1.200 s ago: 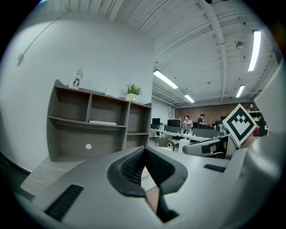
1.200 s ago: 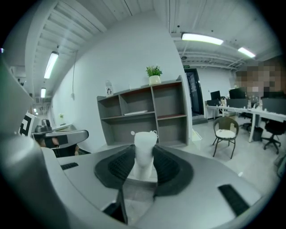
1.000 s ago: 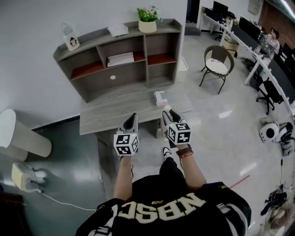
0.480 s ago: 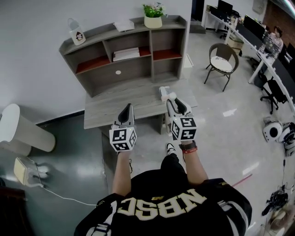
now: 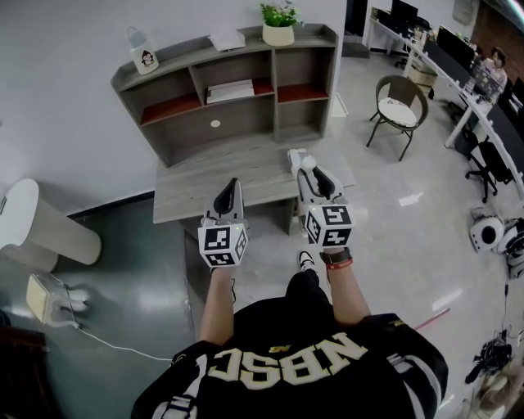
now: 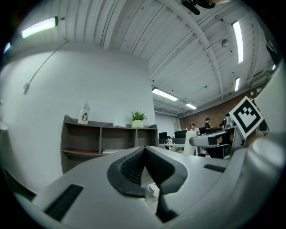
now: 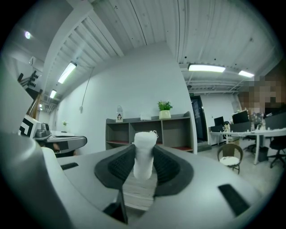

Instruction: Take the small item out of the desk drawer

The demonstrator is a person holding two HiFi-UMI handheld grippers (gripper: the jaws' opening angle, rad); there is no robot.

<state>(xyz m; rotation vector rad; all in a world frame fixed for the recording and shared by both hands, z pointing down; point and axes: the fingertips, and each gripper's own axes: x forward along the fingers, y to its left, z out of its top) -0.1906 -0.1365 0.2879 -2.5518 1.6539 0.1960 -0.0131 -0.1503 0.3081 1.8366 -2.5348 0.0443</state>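
My right gripper is shut on a small white item that stands upright between the pads; in the head view the white item hangs over the right end of the grey wooden desk. My left gripper hovers over the desk's front edge. Its jaws meet at the tip and hold nothing, as the left gripper shows in its own view. No drawer front shows in any view.
A grey shelf unit stands on the desk's back, with a potted plant, a white figure and books. A tissue box lies by the right gripper. A round chair stands right, a beige cylinder left.
The head view has shifted, so desk and shelf sit a little further right and up. Both grippers keep their pose; the right one still holds the white item.
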